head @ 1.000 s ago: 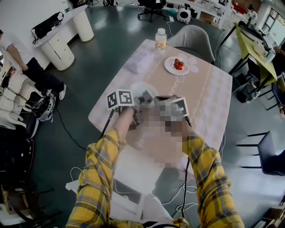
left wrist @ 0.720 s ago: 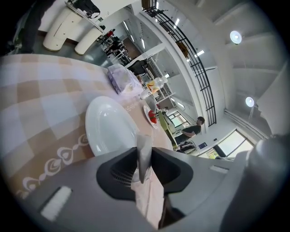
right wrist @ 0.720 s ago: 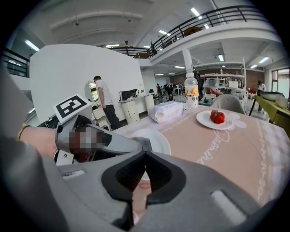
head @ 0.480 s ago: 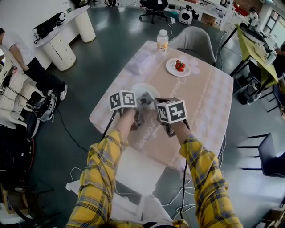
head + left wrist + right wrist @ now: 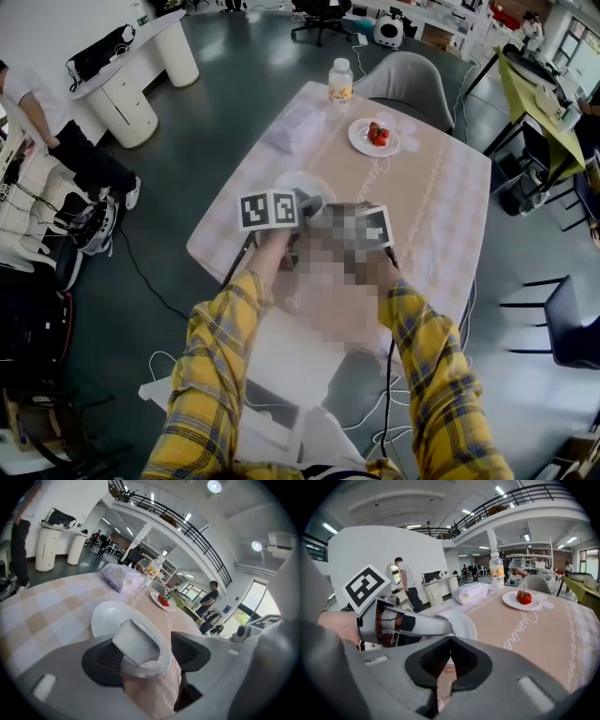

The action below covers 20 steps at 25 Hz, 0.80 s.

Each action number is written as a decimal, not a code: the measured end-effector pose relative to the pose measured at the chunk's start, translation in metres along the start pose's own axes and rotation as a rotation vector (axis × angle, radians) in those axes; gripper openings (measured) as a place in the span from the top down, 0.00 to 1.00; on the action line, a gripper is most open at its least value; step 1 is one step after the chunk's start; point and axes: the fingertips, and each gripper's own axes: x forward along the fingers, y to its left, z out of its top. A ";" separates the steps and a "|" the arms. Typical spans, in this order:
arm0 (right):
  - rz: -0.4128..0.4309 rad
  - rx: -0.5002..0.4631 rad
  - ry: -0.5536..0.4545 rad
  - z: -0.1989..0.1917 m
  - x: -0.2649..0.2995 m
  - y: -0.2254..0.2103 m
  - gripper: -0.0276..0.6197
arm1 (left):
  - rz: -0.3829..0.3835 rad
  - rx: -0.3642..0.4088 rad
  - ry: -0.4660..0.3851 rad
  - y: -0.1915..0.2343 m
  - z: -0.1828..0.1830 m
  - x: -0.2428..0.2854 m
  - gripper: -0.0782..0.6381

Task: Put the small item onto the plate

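Opening its jaws around the small white item (image 5: pixel 135 640), which seems to rest on the plate (image 5: pixel 105 616) at twelve o'clock, the left tool (image 5: pixel 145 645) should, I think, spread fully before lifting straight up, while the right tool (image 5: pixel 443 667) at three o'clock is pressed together, empty.

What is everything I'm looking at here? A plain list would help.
table: one, pale checked cloth, middle of floor
empty plate: one, white, table's near side
small item: one, white, at that plate's near edge
plate of strawberries: one, white with red fruit, far side
bottle: one, clear, orange label, far corner
packet: one, pale, beside bottle
chair: one, grey, behind table
left gripper: one, grey, jaws opening around small item
right gripper: one, grey, jaws together, empty
sleeves: two, yellow plaid, foreground
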 end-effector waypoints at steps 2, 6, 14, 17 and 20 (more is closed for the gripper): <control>0.003 -0.003 0.007 -0.003 0.000 0.002 0.96 | 0.019 0.030 -0.015 -0.001 0.002 0.001 0.41; -0.009 -0.006 0.021 -0.009 -0.001 0.000 0.96 | 0.047 0.125 -0.014 0.000 -0.001 0.000 0.35; -0.055 -0.019 0.027 -0.009 -0.008 -0.009 0.96 | 0.058 0.241 0.034 -0.001 -0.011 0.003 0.30; -0.073 -0.022 0.029 -0.008 -0.010 -0.014 0.96 | 0.049 0.256 0.051 -0.003 -0.012 0.002 0.30; -0.075 -0.008 0.031 -0.010 -0.009 -0.015 0.96 | 0.066 0.284 0.052 0.000 -0.013 0.001 0.32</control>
